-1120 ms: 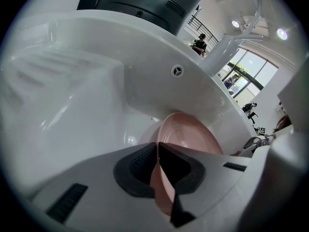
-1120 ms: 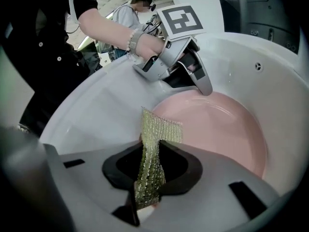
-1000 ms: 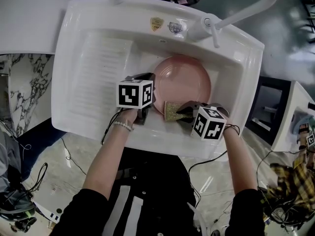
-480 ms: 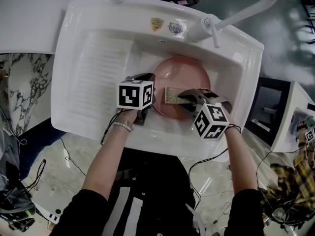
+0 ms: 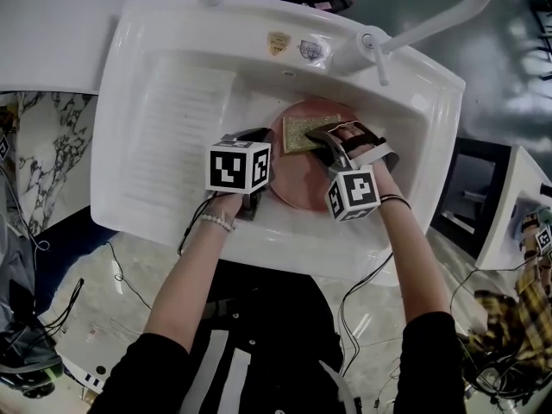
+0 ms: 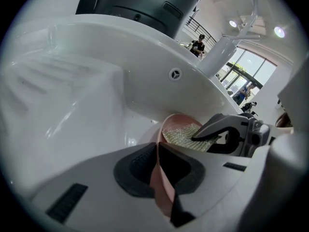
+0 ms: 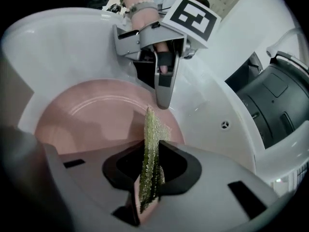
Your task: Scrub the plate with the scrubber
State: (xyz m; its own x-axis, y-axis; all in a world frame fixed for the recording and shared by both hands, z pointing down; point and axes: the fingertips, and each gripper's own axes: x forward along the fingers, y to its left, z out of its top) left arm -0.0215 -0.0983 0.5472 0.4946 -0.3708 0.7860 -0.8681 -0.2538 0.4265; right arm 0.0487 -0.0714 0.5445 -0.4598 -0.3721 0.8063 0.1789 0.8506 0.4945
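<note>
Now my right gripper (image 5: 323,145) works at the far half of the plate (image 5: 304,184); a second ago it was at the near rim. Its jaws are pressed on the scrubber (image 5: 297,134), which stands on edge between the pads in the right gripper view. The scrubber's free end lies on the plate's far side, towards the tap (image 5: 431,15). The wrist has rolled during the stroke, so its marker cube (image 5: 352,193) shows a different face.

My left gripper (image 5: 264,158) has not moved. Its jaws pinch the plate's left rim, and the pink edge runs between the pads in the left gripper view. The plate lies in the basin of the sink (image 5: 164,128), in the same place as before.

Assessment: one stroke from near rim to far rim is done, and the plate held steady under it. This pass ran along the left half only, so I judge the scrubbing under way, not finished
</note>
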